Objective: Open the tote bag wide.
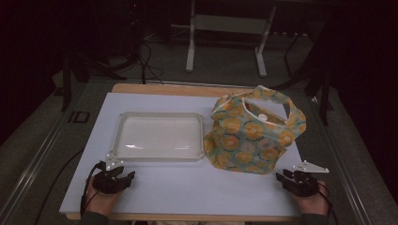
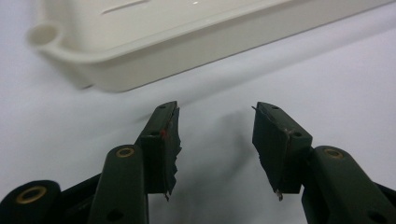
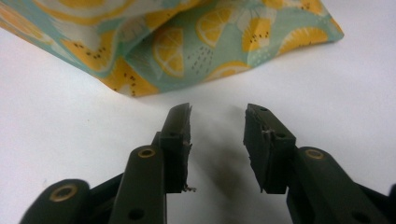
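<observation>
White surface (image 1: 187, 187) in dim room. Lemon-print bag (image 1: 251, 133) stands at right side, directly ahead of right tool (image 1: 293, 180); gap remains, no contact. Right tool nearer than left. White tray (image 1: 159, 154) lies ahead of left tool (image 1: 115, 178), apart. Both tools spread, pinching nothing.

Left claw (image 2: 215, 140) agape and empty above white table (image 2: 327, 79), just short of cream tray (image 2: 154, 60).
</observation>
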Motion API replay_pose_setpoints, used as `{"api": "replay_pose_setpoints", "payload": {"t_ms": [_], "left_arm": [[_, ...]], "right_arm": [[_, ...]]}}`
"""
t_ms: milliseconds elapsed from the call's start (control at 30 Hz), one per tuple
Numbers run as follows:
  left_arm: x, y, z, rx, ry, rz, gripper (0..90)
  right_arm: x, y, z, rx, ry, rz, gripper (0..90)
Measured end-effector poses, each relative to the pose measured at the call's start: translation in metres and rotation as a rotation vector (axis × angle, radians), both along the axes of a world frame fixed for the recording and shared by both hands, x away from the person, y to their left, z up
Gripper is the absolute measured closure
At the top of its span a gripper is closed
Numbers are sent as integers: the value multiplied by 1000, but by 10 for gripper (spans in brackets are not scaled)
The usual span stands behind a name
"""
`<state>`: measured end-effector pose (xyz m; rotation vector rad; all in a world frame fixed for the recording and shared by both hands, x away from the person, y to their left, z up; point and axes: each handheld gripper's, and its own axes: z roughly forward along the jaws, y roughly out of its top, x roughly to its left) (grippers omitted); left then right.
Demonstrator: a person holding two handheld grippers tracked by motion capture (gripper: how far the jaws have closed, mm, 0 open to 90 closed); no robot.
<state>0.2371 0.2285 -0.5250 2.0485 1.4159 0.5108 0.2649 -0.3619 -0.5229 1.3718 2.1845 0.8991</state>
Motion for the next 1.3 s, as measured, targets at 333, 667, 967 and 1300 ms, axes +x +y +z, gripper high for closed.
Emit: {"api": "replay_pose_setpoints", "payload": {"t_ms": [333, 667, 967, 1300], "left_arm": [[-3, -9, 5, -45, -26, -106, 557], [-5, -26, 20, -99, -31, -177, 573], [13, -44, 45, -84, -59, -270, 549], [43, -64, 67, -79, -91, -325, 527]], "right_arm": [[-4, 4, 11, 59, -35, 18, 671], [-13, -1, 31, 142, -72, 11, 641], [-17, -13, 62, 219, -142, -14, 582], [-11, -5, 93, 225, -205, 8, 541]]}}
